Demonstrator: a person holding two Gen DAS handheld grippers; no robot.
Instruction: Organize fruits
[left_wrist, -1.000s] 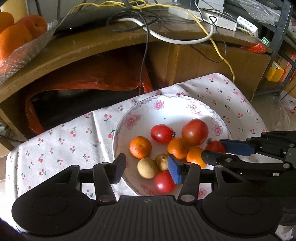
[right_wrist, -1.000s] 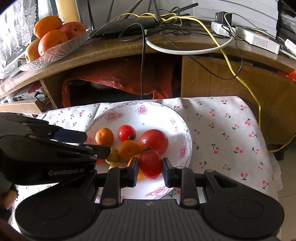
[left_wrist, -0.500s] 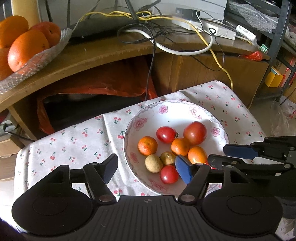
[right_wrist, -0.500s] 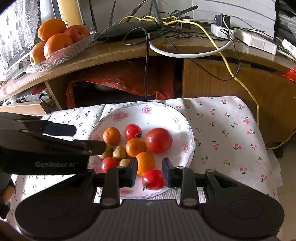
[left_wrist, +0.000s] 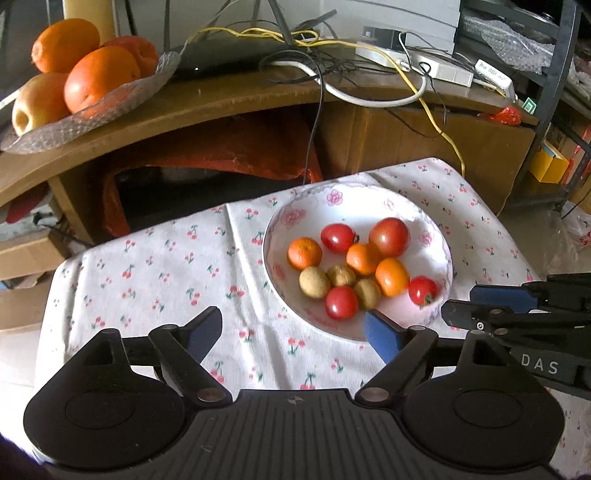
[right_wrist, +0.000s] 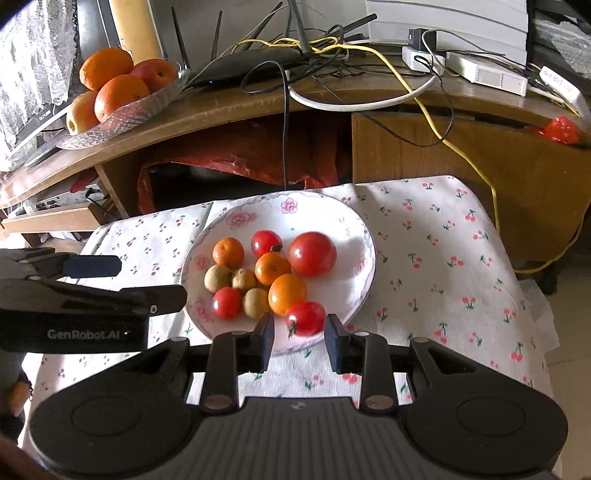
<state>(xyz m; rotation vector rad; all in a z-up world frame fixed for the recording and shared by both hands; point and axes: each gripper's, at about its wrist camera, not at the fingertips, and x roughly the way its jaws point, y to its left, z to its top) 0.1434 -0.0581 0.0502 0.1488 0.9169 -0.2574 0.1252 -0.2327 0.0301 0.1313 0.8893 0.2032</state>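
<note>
Ten fruits: gathered on plate (right_wrist: 364, 236), centre frame, sorted.
Left gripper (left_wrist: 291, 330): jaws wide, empty.
Right gripper (right_wrist: 300, 330): jaws narrow, flanking tomato (right_wrist: 304, 318), not gripping.

R gripper (right_wrist: 299, 334) jaws apart, small tomato (right_wrist: 304, 318) loose between them on plate (right_wrist: 354, 229) edge.

Bright daylight falls on the plate (right_wrist: 364, 236) and the cloth (left_wrist: 155, 266), and white glare washes out parts of both. The shelf (right_wrist: 229, 110) behind is dimmer. Straight edges bend near the picture sides. The small tomato (right_wrist: 304, 318) looks a little blurry.
</note>
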